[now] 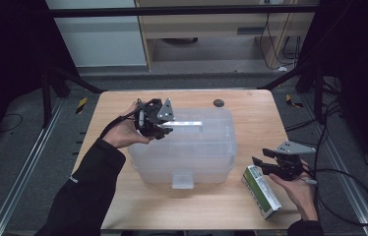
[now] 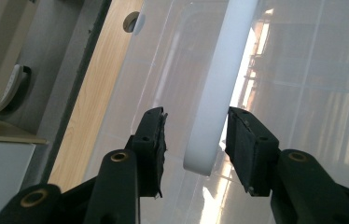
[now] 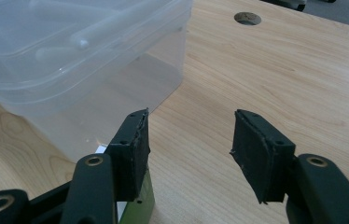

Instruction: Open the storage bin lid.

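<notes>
wooden table (image 1: 123,201) | left gripper (image 1: 165,123) jaws apart around bin handle (image 2: 219,88), not pressing | right gripper (image 1: 263,164) jaws apart, empty

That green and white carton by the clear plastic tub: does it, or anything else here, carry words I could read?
Green and white carton: it has print on its side, too small and blurred to read.
Clear plastic tub with white handle: no lettering visible.
Dark sleeve: a small pale mark, unreadable.
Nothing legible anywhere.
</notes>
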{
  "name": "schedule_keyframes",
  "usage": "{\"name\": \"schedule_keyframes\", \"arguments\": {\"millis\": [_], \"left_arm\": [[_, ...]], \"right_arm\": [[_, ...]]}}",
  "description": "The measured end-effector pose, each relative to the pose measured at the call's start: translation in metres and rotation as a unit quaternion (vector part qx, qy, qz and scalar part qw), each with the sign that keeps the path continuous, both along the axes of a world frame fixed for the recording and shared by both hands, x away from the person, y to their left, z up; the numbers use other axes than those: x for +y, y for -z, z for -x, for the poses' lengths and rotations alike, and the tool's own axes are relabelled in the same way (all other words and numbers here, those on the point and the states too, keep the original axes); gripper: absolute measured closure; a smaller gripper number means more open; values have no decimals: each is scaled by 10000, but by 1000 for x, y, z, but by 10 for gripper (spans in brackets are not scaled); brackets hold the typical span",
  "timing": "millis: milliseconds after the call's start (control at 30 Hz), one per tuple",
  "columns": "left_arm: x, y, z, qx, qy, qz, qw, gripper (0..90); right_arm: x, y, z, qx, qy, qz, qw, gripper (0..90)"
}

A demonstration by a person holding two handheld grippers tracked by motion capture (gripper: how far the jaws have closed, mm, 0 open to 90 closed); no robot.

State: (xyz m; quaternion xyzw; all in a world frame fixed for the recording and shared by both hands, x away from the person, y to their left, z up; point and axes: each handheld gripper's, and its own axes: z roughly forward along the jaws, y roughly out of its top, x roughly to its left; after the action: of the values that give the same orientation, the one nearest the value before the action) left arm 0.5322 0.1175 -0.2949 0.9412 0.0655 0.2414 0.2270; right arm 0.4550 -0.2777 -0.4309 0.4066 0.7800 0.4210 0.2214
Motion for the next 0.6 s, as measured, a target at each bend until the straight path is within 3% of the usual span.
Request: {"name": "schedule_keyframes", "arguments": {"millis": [200, 400, 600], "left_arm": [[-7, 2, 0, -10, 40, -159, 9999, 645], [-12, 2, 0, -59, 42, -457, 9989, 696], [-14, 1, 1, -119, 36, -539, 9985, 722]], "right_arm": [[0, -1, 0, 14, -10, 4, 10000, 473], [0, -1, 0, 36, -8, 5, 10000, 483], [0, -1, 0, 47, -8, 5, 10000, 491]]}}
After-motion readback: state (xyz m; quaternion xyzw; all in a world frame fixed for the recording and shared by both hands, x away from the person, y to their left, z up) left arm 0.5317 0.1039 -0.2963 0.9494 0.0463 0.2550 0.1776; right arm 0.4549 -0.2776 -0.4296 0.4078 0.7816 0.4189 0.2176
